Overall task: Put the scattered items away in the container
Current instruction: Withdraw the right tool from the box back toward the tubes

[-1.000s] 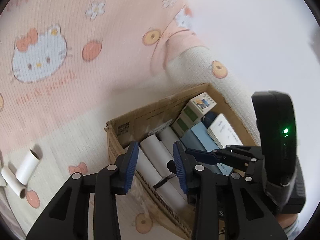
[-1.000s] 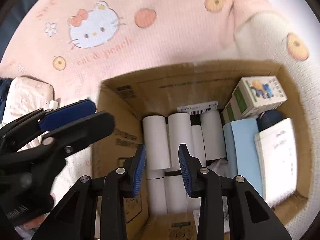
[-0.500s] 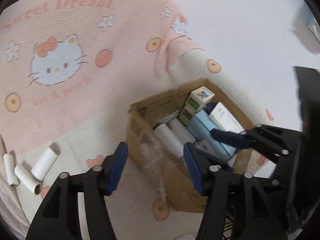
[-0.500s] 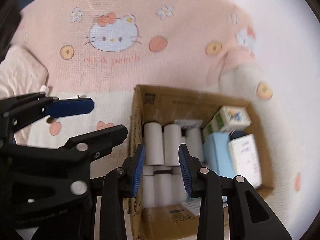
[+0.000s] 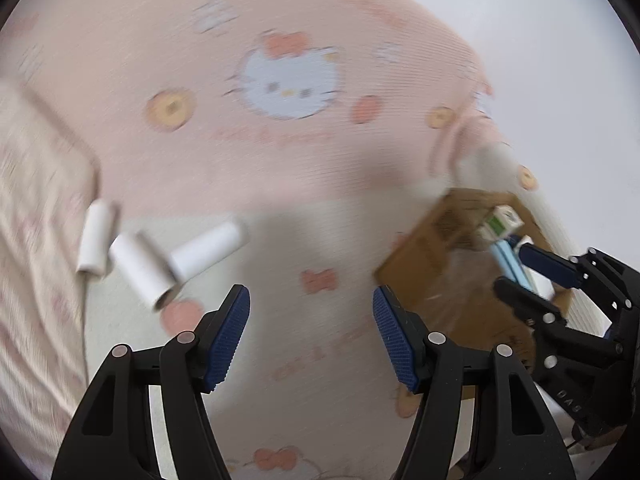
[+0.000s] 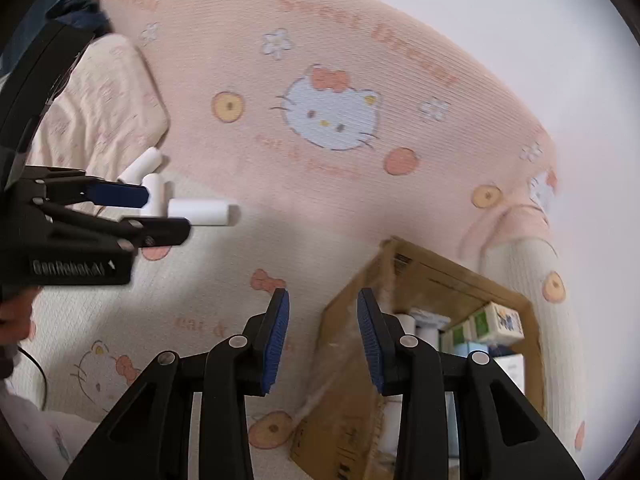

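Note:
Three white paper rolls (image 5: 208, 250) (image 5: 142, 270) (image 5: 96, 236) lie loose on the blanket, left of the cardboard box (image 5: 440, 264). My left gripper (image 5: 310, 312) hovers just short of them; its jaws are opening wide with nothing between them. From the right wrist the same rolls (image 6: 198, 211) show beside the left gripper (image 6: 160, 212). My right gripper (image 6: 323, 308) stands partly open and empty over the blanket by the left wall of the box (image 6: 432, 280). The box holds white rolls, small green-and-white cartons (image 6: 496, 320) and pale blue items.
A pink and cream cartoon-cat blanket (image 6: 332, 112) covers the bed. A rumpled pillow (image 6: 100, 112) lies at the far left behind the rolls. A thin cable (image 5: 84, 320) runs down the left side. A hand (image 6: 12, 320) holds the left gripper.
Both grippers have swung left, away from above the box, which now sits at the right of each view. The left jaws have spread wide. The loose rolls appear much nearer.

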Action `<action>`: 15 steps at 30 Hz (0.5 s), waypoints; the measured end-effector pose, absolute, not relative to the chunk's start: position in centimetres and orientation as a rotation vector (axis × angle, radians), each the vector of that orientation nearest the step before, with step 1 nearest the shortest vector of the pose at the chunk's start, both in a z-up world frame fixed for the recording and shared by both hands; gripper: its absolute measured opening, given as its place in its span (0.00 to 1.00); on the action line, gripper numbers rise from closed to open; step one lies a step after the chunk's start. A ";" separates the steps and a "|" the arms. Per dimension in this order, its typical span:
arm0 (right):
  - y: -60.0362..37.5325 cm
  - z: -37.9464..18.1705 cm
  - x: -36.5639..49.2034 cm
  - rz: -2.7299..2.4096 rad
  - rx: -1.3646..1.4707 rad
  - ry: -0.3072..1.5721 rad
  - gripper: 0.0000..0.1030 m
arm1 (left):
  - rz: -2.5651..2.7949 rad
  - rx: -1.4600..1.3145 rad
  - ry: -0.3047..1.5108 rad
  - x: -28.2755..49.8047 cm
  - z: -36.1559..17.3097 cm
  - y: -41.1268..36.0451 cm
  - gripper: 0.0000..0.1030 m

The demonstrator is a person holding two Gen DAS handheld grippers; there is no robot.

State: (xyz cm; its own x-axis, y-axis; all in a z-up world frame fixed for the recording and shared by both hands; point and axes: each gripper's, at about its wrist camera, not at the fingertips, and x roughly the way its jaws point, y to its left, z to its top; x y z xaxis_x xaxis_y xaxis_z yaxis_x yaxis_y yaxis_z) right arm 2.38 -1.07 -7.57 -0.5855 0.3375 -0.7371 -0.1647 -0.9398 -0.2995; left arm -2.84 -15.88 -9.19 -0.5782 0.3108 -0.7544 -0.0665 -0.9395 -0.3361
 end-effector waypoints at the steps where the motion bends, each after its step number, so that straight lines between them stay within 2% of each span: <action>1: -1.5 -7.9 2.1 2.572 -1.243 -0.304 0.31 | 2.587 -1.327 -0.440 -2.7 -9.7 -16.7 0.66; 8: -4.6 -10.7 0.1 2.712 -1.140 -0.342 0.33 | 2.600 -1.371 -0.741 -1.2 -14.7 -22.4 0.65; 13: -6.6 -13.3 -1.7 2.812 -1.142 -0.308 0.34 | 2.671 -1.404 -0.716 -1.3 -16.3 -24.0 0.49; 15: -7.3 -14.2 -2.4 2.850 -1.144 -0.294 0.42 | 2.685 -1.406 -0.740 -1.5 -16.9 -24.6 0.38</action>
